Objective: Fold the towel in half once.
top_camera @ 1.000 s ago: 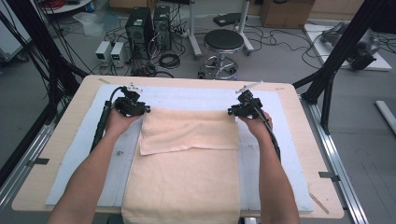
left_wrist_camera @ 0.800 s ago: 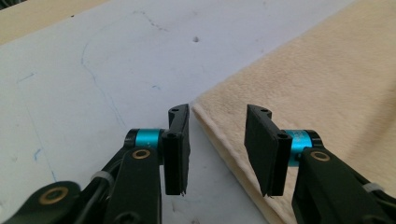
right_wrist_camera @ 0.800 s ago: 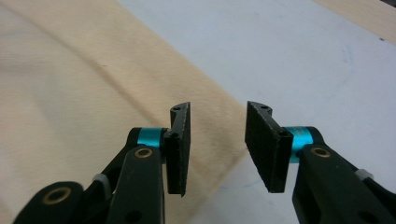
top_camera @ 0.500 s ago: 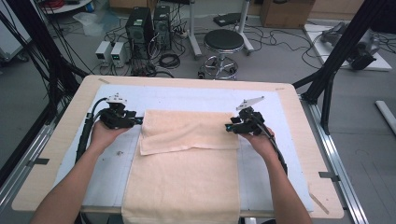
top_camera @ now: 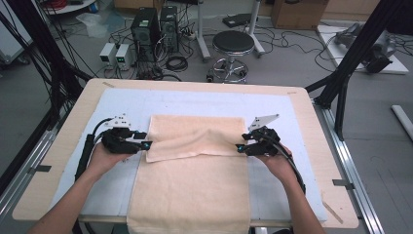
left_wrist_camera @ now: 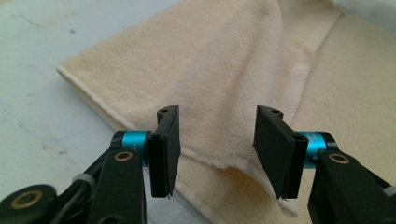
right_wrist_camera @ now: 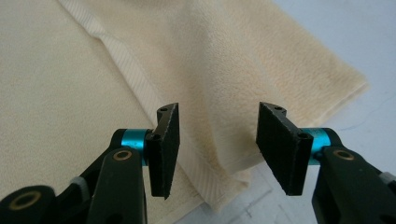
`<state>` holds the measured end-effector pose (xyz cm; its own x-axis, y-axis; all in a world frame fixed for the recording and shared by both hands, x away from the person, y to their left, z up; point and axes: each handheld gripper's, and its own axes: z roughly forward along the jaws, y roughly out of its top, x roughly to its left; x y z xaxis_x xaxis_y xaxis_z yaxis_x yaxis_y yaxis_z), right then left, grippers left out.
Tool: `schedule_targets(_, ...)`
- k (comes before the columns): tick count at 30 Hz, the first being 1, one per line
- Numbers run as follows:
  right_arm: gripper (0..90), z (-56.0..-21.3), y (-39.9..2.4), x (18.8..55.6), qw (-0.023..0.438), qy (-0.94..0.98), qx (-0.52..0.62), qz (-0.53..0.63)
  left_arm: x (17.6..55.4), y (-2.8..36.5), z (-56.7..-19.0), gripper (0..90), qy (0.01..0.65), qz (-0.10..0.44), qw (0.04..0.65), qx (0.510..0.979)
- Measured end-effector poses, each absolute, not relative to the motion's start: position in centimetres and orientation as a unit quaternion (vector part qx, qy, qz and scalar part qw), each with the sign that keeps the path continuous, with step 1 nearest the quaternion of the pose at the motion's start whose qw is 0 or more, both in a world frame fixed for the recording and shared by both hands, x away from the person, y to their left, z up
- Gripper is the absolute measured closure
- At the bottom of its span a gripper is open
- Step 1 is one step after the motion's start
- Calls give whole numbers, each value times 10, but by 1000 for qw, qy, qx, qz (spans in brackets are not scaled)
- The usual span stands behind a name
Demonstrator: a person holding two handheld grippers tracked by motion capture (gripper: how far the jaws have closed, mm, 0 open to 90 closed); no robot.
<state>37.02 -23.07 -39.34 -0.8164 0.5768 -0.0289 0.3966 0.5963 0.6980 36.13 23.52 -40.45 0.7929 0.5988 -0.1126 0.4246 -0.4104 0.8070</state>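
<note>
Step in hand: I judge this to be folding the cream towel point(top_camera: 195, 146); its far end is already doubled back toward me, and I am letting go of the folded corners.
Towel position: it lies lengthwise down the middle of the white mat point(top_camera: 122, 105), near end hanging over the table point(top_camera: 58, 161) edge by me.
Left gripper point(top_camera: 146, 145): jaws have just been opening, now about half apart, pads off the cloth; the fold's corner point(left_wrist_camera: 224, 161) lies loose beneath them.
Right gripper point(top_camera: 239, 147): same, half apart, jaws have just been opening, nothing pinched; the hemmed corner point(right_wrist_camera: 219, 191) rests on the mat.
Doing it well: I should back both hands straight outward, level, so no pad snags the terry.
Check: fold edge looks slightly rumpled mid-span; smooth it before the next fold.
</note>
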Motion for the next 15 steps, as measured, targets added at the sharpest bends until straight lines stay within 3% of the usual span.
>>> schedule_targets(15,488,-389,-230,365,143,887,262,353,355,223,-409,529,287,89,406,863)
